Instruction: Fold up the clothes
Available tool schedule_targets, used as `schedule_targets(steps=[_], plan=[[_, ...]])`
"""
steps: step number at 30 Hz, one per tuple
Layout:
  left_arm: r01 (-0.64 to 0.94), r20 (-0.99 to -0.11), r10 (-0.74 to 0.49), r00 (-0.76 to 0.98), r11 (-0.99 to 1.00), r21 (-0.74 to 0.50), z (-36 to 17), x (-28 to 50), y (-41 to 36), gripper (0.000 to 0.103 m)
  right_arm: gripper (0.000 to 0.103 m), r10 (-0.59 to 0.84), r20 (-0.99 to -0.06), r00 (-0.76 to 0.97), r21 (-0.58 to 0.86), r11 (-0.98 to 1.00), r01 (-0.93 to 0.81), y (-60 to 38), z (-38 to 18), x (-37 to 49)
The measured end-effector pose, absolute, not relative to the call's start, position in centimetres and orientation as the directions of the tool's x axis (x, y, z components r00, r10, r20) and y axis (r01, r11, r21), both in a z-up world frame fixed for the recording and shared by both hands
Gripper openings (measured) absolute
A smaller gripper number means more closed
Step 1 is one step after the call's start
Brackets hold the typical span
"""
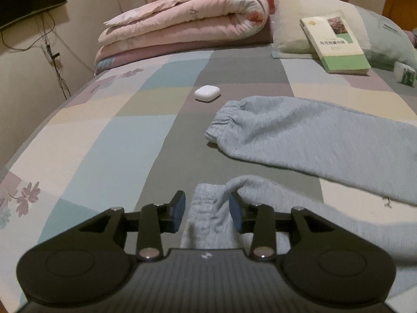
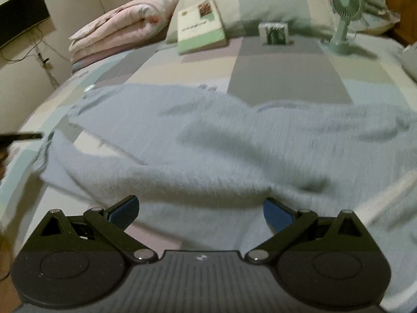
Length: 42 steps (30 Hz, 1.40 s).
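Lying on the bed, the blue trousers are cut off at the frame edge. One cuff is seen between the pads of the half-open left tool, contact unclear. The right tool is spread wide, empty, its view blurred.

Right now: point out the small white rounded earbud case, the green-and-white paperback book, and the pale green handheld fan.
White earbud case (image 1: 207,93), left wrist view, lid top.
Green-and-white book (image 1: 336,43), left wrist view, front cover.
Pale green fan (image 2: 346,1), right wrist view, grille.

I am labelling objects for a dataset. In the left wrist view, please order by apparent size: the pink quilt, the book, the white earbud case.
1. Pink quilt, clearly the largest.
2. Book.
3. White earbud case, the smallest, even though it lies nearer the camera than the other two.
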<state>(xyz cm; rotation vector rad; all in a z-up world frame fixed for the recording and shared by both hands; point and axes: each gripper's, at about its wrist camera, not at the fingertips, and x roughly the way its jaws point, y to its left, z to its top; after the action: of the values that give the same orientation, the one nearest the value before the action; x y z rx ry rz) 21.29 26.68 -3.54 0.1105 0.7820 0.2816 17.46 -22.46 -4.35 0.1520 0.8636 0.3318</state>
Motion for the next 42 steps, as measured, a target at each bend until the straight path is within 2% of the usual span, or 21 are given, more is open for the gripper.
schedule_targets(steps=[7,12,19,22,25,33,39,42], plan=[[-0.102,-0.666,0.236,0.707,0.967,0.235,-2.5,16.8,23.8,0.047,0.103,0.331,-0.712,0.619,0.284,0.942,-0.177,-23.3,-4.0,19.0],[0.053,-0.662,0.148,0.734,0.96,0.273,-3.0,12.9,19.5,0.051,0.103,0.363,-0.689,0.627,0.273,0.932,-0.24,-22.9,-2.8,14.5],[0.268,-0.653,0.058,0.755,0.881,0.389,-5.8,8.9,12.3,0.051,0.103,0.398,-0.739,0.544,0.277,0.915,-0.293,-21.9,-4.7,7.4],[0.303,-0.66,0.037,0.75,0.868,0.393,-6.9,8.1,10.5,0.051,0.103,0.403,-0.759,0.51,0.293,0.913,-0.285,-21.4,-5.9,5.3],[0.308,-0.652,0.054,0.756,0.851,0.427,-8.2,8.0,9.4,0.052,0.103,0.422,-0.764,0.488,0.333,0.906,-0.262,-21.2,-6.9,4.1],[0.312,-0.566,0.129,0.814,0.724,0.615,-10.4,8.0,7.6,0.053,0.103,0.449,-0.758,0.473,0.395,0.893,-0.215,-20.9,-7.9,3.7],[0.331,-0.475,0.184,0.86,0.507,0.796,-12.2,9.0,6.4,0.053,0.103,0.455,-0.759,0.466,0.401,0.89,-0.216,-20.5,-8.2,4.2],[0.362,-0.454,0.174,0.874,0.391,0.846,-12.9,9.6,5.7,0.051,0.103,0.457,-0.758,0.465,0.405,0.889,-0.215,-20.6,-8.2,4.3]])
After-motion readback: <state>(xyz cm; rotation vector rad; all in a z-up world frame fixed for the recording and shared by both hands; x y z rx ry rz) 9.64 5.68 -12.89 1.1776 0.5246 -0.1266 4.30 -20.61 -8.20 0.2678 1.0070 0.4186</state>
